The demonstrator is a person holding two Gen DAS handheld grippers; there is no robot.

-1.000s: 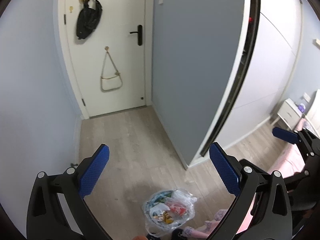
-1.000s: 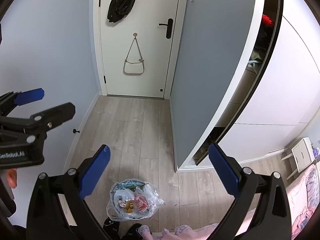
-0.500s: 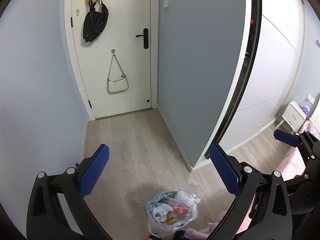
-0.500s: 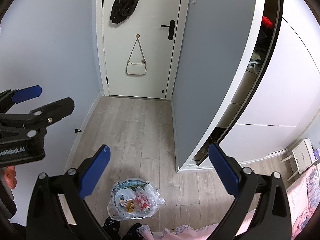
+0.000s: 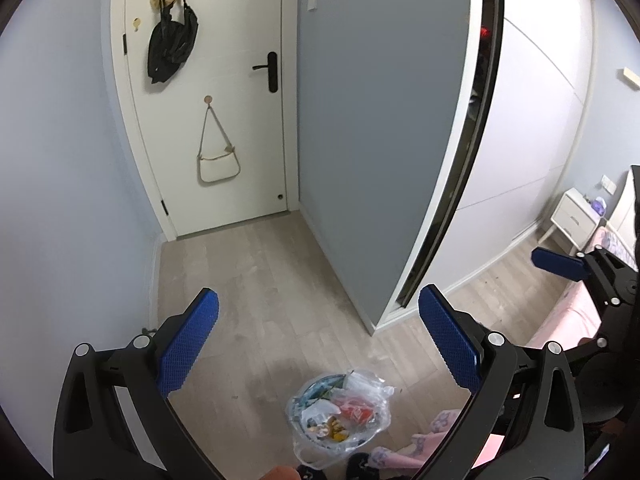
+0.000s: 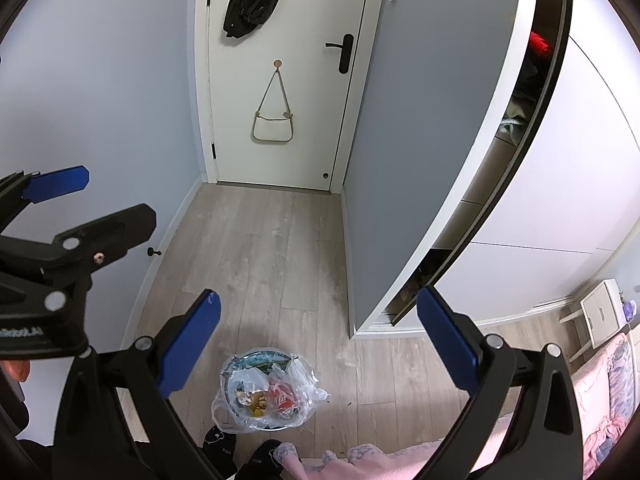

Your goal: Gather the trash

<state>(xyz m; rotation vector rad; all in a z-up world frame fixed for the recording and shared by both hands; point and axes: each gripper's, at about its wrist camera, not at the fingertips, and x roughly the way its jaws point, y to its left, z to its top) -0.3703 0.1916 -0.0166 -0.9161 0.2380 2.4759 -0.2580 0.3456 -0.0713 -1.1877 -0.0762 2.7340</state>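
A: With both tools held high over the floor, how do the jaws stand?

B: Left gripper [image 5: 318, 344]: jaws released, spread wide, nothing between the blue pads. Right gripper [image 6: 318, 342]: same, jaws released and empty. Each tool also shows at the edge of the other's view.

A: Position of the trash?

B: Bin [image 6: 262, 390] lined with a clear plastic bag [image 6: 308, 384], standing on the wood floor [image 6: 272, 248] well below both grippers. Contents: crumpled wrappers, something red, something yellow. Bag edges are loose and ruffled around the rim. In both views the bin sits low in the frame, between the pad lines.

A: Next to the bin?

B: Dark slippers [image 6: 224, 444] just beside it on the near side, and pink patterned fabric [image 6: 360, 460] along the bottom edge.

A: Farther out?

B: Grey-blue wardrobe door [image 6: 432, 120] to the right, with clothes visible in the gap behind its edge. White door [image 6: 280, 160] at the end of the hall, black handle, a cream handbag [image 6: 273, 130] on a hook, a black bag [image 6: 250, 4] higher up. Small white bedside table [image 6: 602, 312] far right.
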